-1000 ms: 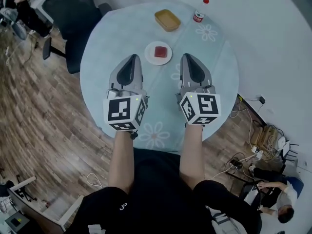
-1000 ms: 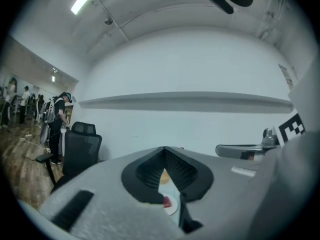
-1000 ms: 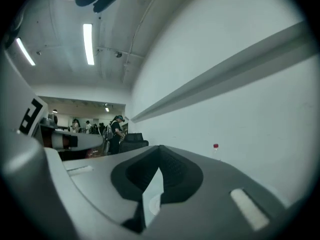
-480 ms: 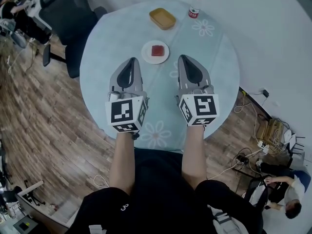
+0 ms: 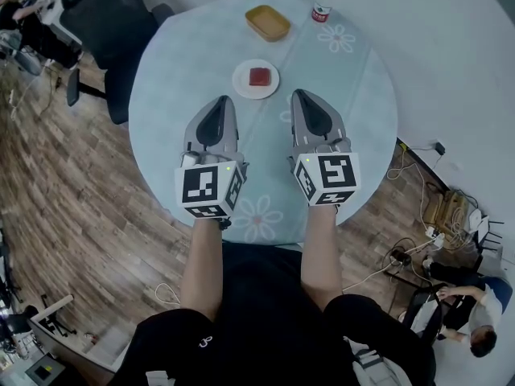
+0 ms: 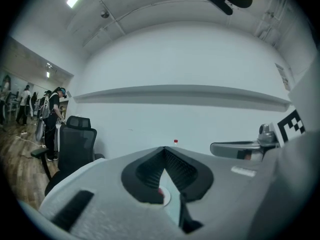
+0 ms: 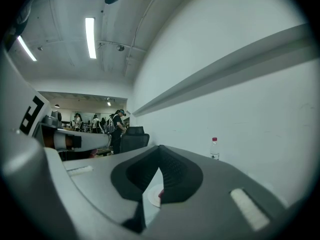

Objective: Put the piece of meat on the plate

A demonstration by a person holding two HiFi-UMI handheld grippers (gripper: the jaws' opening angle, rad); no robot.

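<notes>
A red piece of meat (image 5: 259,76) lies on a small white plate (image 5: 245,84) on the round pale-blue table (image 5: 177,71), toward its far side. My left gripper (image 5: 217,100) hovers near of the plate and a little to its left, jaws shut and empty. On the other side my right gripper (image 5: 299,95) is held level too, shut and empty. In the left gripper view the left gripper (image 6: 164,149) has its tips together, with the plate (image 6: 167,197) and meat (image 6: 159,191) showing below them. The right gripper (image 7: 160,147) likewise looks over the plate (image 7: 154,196).
A yellow dish (image 5: 268,22) and a red-capped bottle (image 5: 323,8) stand at the table's far edge. A black office chair (image 5: 113,14) is at the table's left. Cables and a seated person (image 5: 467,328) occupy the floor at the lower right.
The left gripper has sunk slightly and drawn a little back from the plate. The right gripper has kept its place. Both stay shut.
</notes>
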